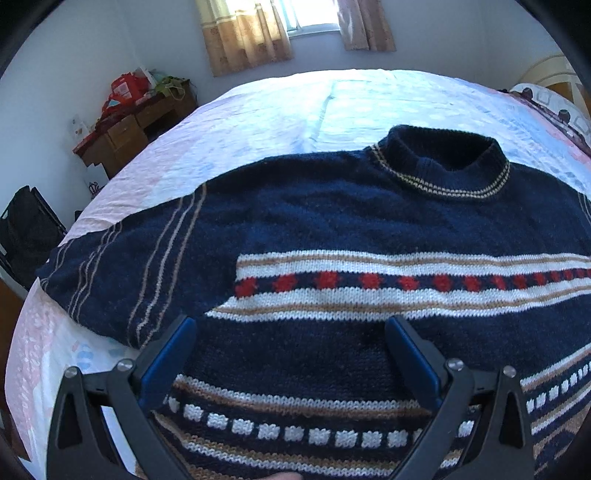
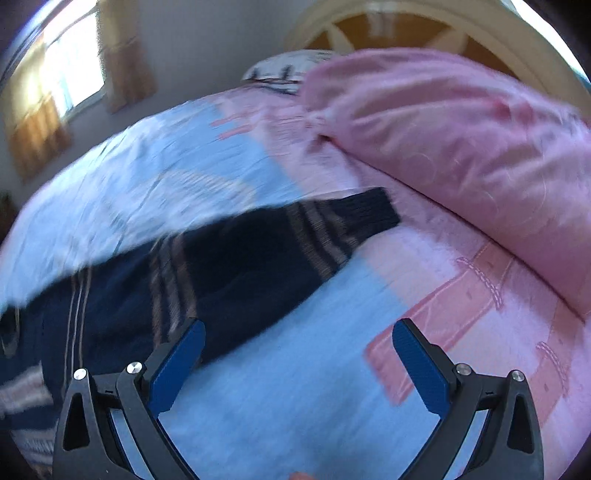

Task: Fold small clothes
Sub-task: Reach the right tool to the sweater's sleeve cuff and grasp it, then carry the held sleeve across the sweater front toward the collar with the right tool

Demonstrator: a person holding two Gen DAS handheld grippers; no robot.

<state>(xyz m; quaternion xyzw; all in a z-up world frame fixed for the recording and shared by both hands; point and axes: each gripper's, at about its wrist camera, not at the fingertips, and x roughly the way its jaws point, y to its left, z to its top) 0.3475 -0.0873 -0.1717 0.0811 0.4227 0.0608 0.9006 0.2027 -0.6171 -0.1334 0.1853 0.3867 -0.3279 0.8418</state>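
Note:
A small navy knit sweater [image 1: 332,221] with white, tan and red bands lies flat on the bed, collar [image 1: 443,166] at the far side, one sleeve [image 1: 122,273] stretched left. My left gripper [image 1: 291,325] is open and empty, hovering over the sweater's lower body. In the right wrist view, which is blurred, the other sleeve [image 2: 258,254] reaches out to the right, its cuff [image 2: 369,210] toward a pillow. My right gripper [image 2: 299,332] is open and empty, over the bedsheet just beside that sleeve.
The bed carries a pink and light blue sheet [image 1: 258,122]. A pink pillow [image 2: 461,147] lies by the headboard [image 2: 388,22]. A wooden desk [image 1: 136,125] with red bags stands by the wall, a dark bag [image 1: 26,229] on the floor at left.

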